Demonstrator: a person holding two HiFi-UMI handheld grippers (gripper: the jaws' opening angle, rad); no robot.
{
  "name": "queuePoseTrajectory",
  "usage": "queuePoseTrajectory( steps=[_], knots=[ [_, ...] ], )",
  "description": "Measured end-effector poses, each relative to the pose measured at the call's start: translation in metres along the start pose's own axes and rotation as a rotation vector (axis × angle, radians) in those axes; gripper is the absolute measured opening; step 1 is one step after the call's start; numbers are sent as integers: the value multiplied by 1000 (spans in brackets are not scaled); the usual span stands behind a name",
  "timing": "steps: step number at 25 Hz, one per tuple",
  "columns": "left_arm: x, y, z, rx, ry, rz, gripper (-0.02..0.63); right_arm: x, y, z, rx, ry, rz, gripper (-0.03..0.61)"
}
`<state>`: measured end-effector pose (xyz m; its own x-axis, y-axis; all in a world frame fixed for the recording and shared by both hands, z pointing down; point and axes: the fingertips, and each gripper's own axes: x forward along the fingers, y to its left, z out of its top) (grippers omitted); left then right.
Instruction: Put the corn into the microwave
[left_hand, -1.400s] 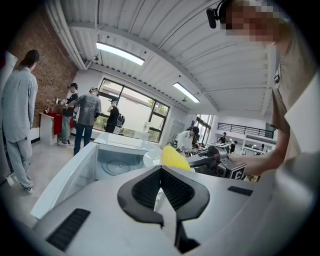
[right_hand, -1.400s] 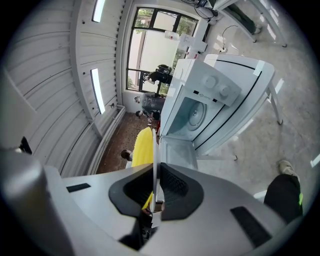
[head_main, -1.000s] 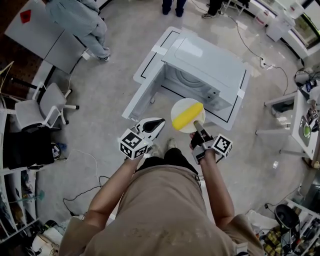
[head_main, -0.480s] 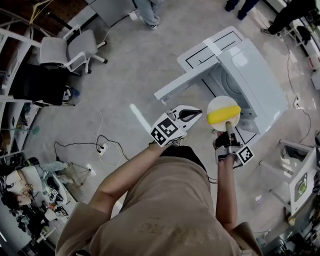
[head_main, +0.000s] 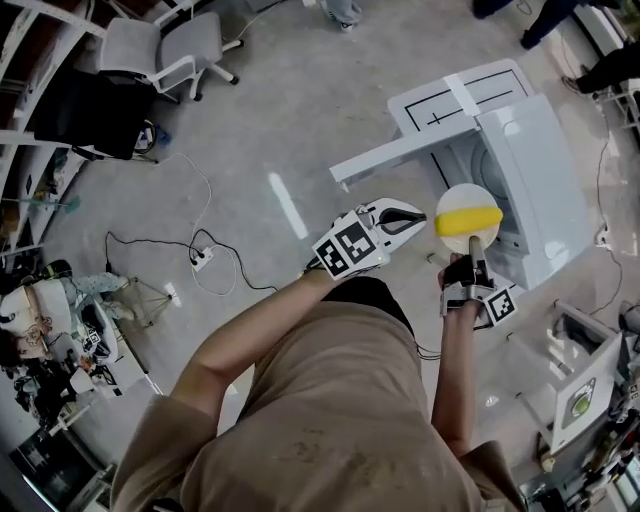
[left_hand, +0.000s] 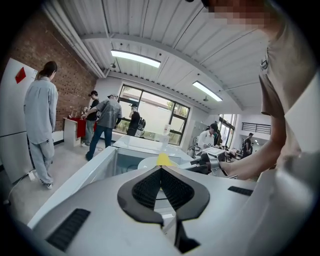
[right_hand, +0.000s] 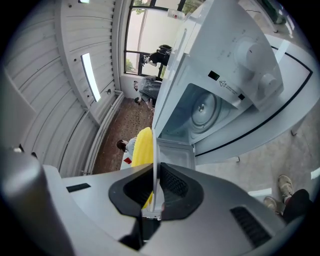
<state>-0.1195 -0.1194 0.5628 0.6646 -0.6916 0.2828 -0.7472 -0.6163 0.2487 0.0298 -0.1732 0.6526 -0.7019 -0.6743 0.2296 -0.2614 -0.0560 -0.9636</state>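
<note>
Carrying is the step in hand. Head view: the right gripper (head_main: 476, 248) holds a white plate (head_main: 462, 196) by its near edge. The corn (head_main: 470, 218) lies across the plate, just in front of the open microwave (head_main: 530, 160) and not yet inside. The left gripper (head_main: 412, 216) hovers beside the plate, apart from it.

Left gripper view: its jaws are pressed together with nothing between them. The corn's tip (left_hand: 162, 160) shows beyond them, before the cavity.

Right gripper view: the jaws are clenched on the plate's rim (right_hand: 155, 145), seen edge-on with the corn (right_hand: 143, 145) alongside. The turntable (right_hand: 202, 110) lies straight ahead.

Next, I judge, the plate must go forward through the opening, kept level so the corn does not roll off. It should be set on the turntable before the jaws let go.
</note>
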Motion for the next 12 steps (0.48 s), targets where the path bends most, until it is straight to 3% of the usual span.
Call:
queuePoseTrajectory(
  steps=[7, 12],
  knots=[
    [-3, 7, 8, 55, 43, -25, 6, 1, -7, 1, 9, -20, -4, 26],
    [9, 5, 7, 49, 65, -47, 6, 6, -20, 0, 31, -35, -25, 26]
  ],
)
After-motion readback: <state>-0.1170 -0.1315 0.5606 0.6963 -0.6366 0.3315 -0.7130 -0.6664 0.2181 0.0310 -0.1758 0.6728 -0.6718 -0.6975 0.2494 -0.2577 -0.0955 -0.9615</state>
